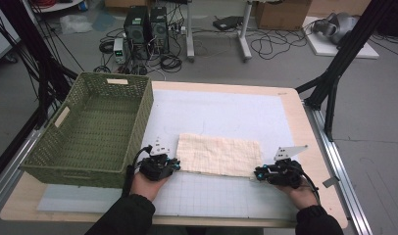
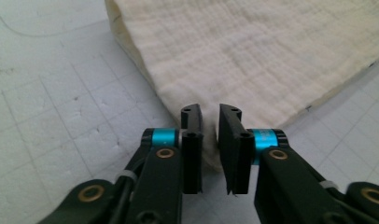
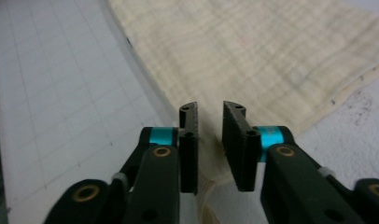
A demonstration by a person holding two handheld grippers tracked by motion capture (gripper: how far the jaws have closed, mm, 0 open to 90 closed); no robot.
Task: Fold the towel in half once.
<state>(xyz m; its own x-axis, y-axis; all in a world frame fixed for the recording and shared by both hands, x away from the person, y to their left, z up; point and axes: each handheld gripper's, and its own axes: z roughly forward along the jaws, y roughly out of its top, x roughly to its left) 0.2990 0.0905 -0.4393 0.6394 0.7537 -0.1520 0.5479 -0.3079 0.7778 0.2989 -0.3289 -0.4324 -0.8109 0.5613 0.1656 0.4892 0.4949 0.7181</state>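
Even, soft indoor light; close views slightly blurred, grainy.

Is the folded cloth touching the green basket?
Apart. In the high view, bare white mat lies between the cloth and the basket.

Hand-held gripper (image 3: 210,140) jaws slightly apart, cream cloth (image 3: 253,60) corner between

Both forearms wear dark sleeves with ribbed cuffs. The left gripper (image 1: 176,165) and the right gripper (image 1: 256,173) are black, each trailing a black cable and topped with a grey three-cornered plate dotted with small holes. Their flat black jaws are carried on turquoise metal collars, with brass-coloured rivets and white cable ties on the linkage arms.
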